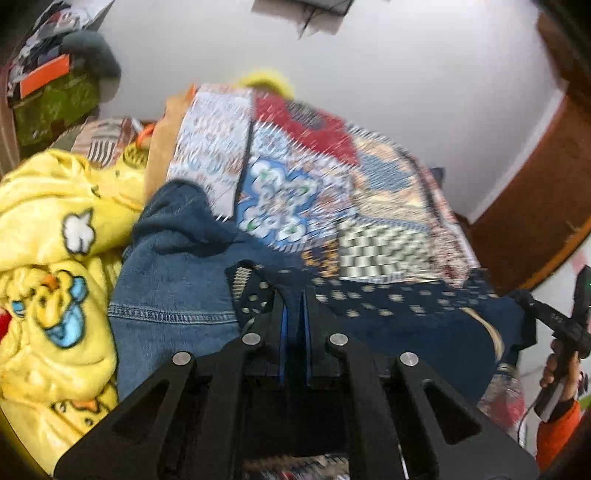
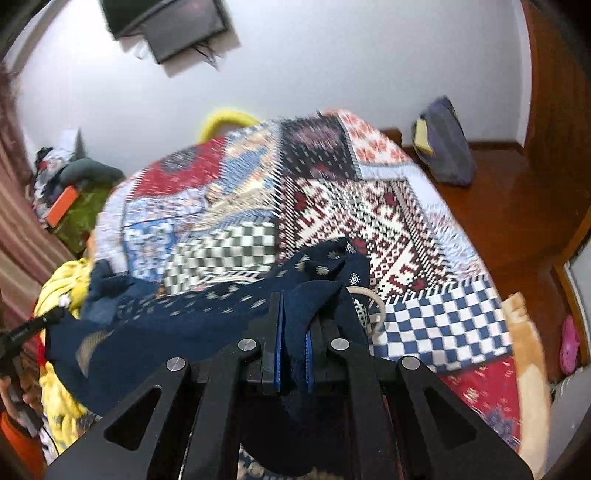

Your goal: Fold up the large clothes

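A navy garment with small pale motifs [image 1: 388,302] hangs stretched between my two grippers above the bed. My left gripper [image 1: 293,295] is shut on one edge of it. My right gripper [image 2: 293,299] is shut on the other edge, and the navy garment [image 2: 192,314] sags leftward from it. The right gripper also shows in the left wrist view [image 1: 528,299], at the garment's far end. The left gripper shows at the far left of the right wrist view [image 2: 55,314].
A patchwork bedspread [image 2: 369,221] covers the bed. Blue jeans [image 1: 173,288] and a yellow duck-print blanket [image 1: 55,277] lie at its left. A cluttered green chest [image 1: 55,107] stands by the wall. A grey bag [image 2: 443,144] sits on the wooden floor. A television [image 2: 166,26] hangs on the wall.
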### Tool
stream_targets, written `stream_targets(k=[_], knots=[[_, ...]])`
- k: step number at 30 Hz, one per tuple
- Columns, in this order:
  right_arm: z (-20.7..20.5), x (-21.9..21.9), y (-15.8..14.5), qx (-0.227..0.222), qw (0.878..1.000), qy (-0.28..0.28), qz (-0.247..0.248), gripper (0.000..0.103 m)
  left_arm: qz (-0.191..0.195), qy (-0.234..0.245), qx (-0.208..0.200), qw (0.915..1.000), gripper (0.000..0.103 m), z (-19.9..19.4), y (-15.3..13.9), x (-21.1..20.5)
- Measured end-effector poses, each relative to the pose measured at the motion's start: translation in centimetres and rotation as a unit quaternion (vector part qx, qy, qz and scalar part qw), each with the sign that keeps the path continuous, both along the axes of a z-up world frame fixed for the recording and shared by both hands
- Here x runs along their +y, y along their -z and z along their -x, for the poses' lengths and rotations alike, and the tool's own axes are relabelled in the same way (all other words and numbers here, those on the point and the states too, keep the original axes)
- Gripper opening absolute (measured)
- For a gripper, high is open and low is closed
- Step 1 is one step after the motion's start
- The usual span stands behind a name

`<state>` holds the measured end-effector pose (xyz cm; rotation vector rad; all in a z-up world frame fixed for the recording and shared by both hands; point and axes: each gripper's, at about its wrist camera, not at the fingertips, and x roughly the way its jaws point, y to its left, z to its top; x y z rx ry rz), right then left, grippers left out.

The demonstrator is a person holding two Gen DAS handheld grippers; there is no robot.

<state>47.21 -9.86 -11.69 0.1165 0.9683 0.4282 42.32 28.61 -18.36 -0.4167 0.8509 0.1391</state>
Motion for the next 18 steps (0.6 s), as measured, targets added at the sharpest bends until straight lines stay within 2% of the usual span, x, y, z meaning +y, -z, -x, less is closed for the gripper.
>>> stream_targets(k=[5,6,7,10,12,14,18], knots=[[-1.9,0.0,3.1,0.034,0.999,-0.005,0.009,0.008,-0.01,-0.004,0.051,0.9986,0.007,-2.4,4.9,0.8],[-1.9,0.0,3.2,0.034,0.999,-0.011,0.015,0.011,-0.008,0.003,0.064,0.9979,0.007,-2.7,5.9,0.7],[-1.7,-0.1,3.5,0.037,0.999,-0.02,0.015,0.019,-0.008,0.006,0.074,0.9972,0.008,-2.8,6.6,0.6],[-1.5,-0.9,4.3,0.064,0.997,-0.031,0.016,0.028,0.005,0.011,0.091,0.9958,0.009,-2.4,7.8,0.1],[-1.3,-1.9,4.2,0.074,0.997,-0.028,0.001,0.032,-0.014,0.024,0.096,0.995,0.011,-1.8,7.3,-0.7],[-0.4,-3.1,3.2,0.079,0.997,-0.014,-0.012,0.037,-0.037,0.038,0.098,0.9938,0.019,-1.0,6.3,-1.4],[2.0,-3.9,1.2,0.052,0.998,-0.022,0.012,0.038,-0.07,0.052,0.088,0.9923,0.028,1.3,3.8,-2.8]])
